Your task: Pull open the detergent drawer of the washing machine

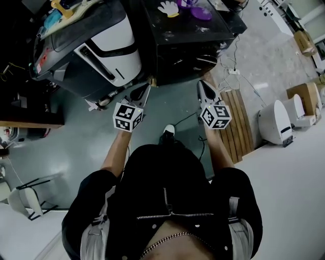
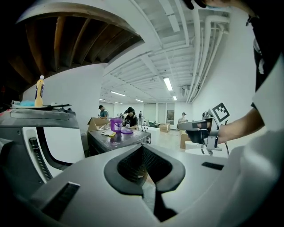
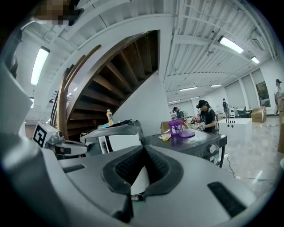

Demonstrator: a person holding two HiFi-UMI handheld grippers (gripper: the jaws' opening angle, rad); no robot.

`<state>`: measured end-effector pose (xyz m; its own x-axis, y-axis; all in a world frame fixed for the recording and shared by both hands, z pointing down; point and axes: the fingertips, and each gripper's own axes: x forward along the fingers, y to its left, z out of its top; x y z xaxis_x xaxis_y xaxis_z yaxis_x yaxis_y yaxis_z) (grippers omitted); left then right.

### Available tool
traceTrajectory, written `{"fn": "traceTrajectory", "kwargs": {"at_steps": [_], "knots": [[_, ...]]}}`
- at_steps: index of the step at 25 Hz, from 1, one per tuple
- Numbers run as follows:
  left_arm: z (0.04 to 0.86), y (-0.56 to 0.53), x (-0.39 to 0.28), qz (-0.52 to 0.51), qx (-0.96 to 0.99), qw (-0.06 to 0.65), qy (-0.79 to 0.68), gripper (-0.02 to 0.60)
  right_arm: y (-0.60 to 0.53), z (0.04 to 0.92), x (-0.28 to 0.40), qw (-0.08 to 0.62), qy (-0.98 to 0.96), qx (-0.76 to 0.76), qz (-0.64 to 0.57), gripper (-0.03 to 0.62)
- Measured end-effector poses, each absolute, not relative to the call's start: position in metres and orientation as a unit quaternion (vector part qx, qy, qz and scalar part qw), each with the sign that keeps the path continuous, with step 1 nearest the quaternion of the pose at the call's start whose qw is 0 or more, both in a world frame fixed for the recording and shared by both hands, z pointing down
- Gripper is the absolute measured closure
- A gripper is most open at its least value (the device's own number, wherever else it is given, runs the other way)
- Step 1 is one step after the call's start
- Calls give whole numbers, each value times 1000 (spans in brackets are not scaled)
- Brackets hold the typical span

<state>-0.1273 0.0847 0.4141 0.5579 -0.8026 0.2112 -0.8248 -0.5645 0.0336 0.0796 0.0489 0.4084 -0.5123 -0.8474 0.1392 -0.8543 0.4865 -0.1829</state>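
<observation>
The black washing machine (image 1: 183, 45) stands ahead of me at the top of the head view, with a purple cup (image 1: 200, 11) on its lid. It also shows in the left gripper view (image 2: 117, 139) and the right gripper view (image 3: 191, 142). Its detergent drawer cannot be made out. My left gripper (image 1: 145, 90) (image 2: 143, 166) is shut and holds nothing, a short way in front of the machine's lower left corner. My right gripper (image 1: 203, 85) (image 3: 142, 168) is shut and holds nothing too, near the machine's lower right corner. Neither touches the machine.
A white and grey appliance (image 1: 101, 51) leans left of the machine. A wooden pallet (image 1: 238, 127), white pods (image 1: 277, 122) and a cardboard box (image 1: 304, 96) lie to the right. A cable (image 1: 190, 118) runs over the floor. People (image 2: 128, 117) work in the background.
</observation>
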Motion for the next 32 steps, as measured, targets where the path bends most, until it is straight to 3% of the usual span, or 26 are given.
{"fn": "traceTrajectory", "kwargs": {"at_steps": [8, 16, 26, 32], "knots": [[404, 34, -112, 96, 871, 52, -479, 561, -13, 404, 98, -13, -871, 477, 116, 597], [413, 12, -93, 100, 868, 64, -482, 561, -47, 438, 111, 35, -874, 463, 147, 597], [424, -21, -93, 95, 866, 78, -484, 561, -77, 448, 95, 37, -880, 445, 160, 597], [434, -56, -95, 93, 869, 90, -478, 561, -107, 450, 85, 37, -879, 447, 162, 557]]}}
